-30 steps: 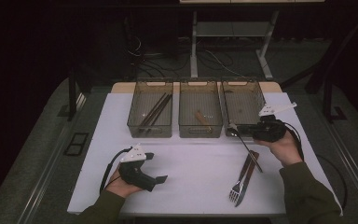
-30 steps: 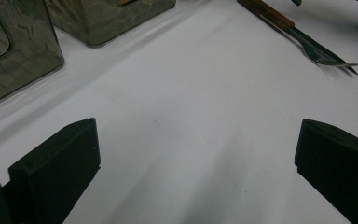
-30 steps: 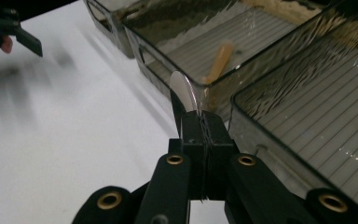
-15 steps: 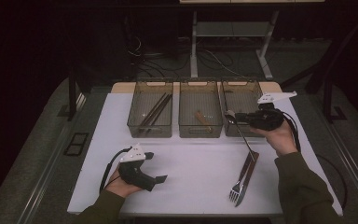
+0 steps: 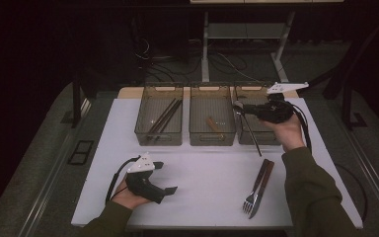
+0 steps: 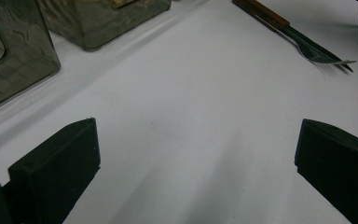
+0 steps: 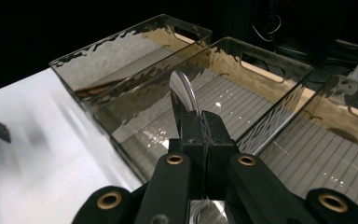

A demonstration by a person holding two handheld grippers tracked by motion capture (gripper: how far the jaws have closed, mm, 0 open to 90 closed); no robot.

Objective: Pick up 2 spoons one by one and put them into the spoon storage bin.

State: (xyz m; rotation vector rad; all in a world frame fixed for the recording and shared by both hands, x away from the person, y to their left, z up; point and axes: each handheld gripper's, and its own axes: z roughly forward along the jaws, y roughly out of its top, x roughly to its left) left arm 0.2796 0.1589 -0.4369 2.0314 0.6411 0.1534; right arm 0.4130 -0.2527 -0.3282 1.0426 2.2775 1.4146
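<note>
A metal spoon (image 5: 252, 137) hangs tilted over the right bin (image 5: 271, 139), its handle reaching down toward the table. My right gripper (image 5: 242, 109) is shut on it near the bowl and points left. In the right gripper view the spoon's bowl (image 7: 182, 90) sticks up past the shut right gripper (image 7: 204, 127), in front of the middle bin (image 7: 261, 65). My left gripper (image 5: 170, 189) rests on the white table (image 5: 207, 173) at the front left, open and holding nothing. Its fingers (image 6: 56, 170) stand wide apart over bare table.
Three clear bins stand in a row at the back: the left bin (image 5: 145, 133) holds dark chopsticks (image 5: 162, 117), the middle bin (image 5: 197, 136) a wooden-handled piece (image 5: 213, 124). A fork and a knife (image 5: 257, 190) lie together at the front right, also seen as fork and knife (image 6: 303, 44).
My right gripper has lifted the spoon off the table, moved back and left over the right bin, and turned to point left. The left gripper has stayed still.
</note>
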